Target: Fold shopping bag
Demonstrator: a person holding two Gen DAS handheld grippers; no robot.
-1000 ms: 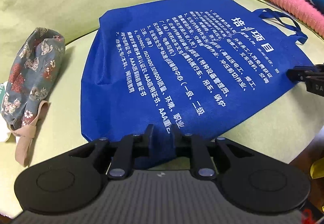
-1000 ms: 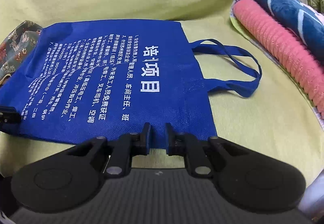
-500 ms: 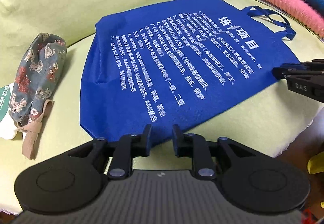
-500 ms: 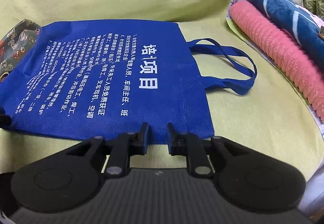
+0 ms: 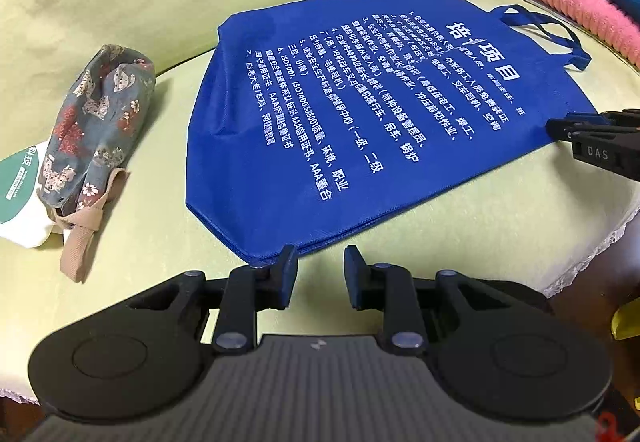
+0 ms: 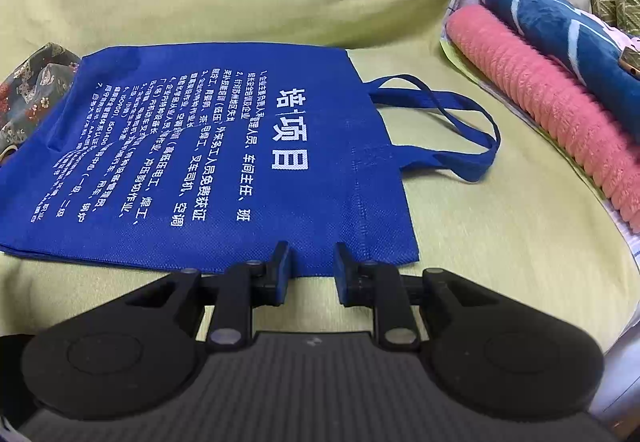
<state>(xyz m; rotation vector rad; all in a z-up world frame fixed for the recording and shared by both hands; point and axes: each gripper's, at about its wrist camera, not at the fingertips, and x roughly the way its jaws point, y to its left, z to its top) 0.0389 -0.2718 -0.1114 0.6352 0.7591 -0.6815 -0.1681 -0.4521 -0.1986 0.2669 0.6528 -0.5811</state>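
A blue non-woven shopping bag [image 5: 360, 114] with white print lies flat on a yellow-green cloth; it also shows in the right wrist view [image 6: 208, 162]. Its handles [image 6: 448, 130] lie spread at the right. My left gripper [image 5: 320, 270] is open and empty, just short of the bag's near corner. My right gripper [image 6: 310, 262] is open and empty at the bag's near edge; it also shows from the side in the left wrist view [image 5: 592, 142], at the bag's right edge.
A floral cloth pouch [image 5: 96, 122] lies left of the bag on a white-green packet [image 5: 20, 194]. A pink rolled towel [image 6: 560, 130] and a dark blue one [image 6: 560, 26] lie at the right. The cloth's lace edge [image 5: 592, 254] drops off at the near right.
Both grippers have let go of the bag's near edge, opened wider and drawn back a little. The bag lies flat.
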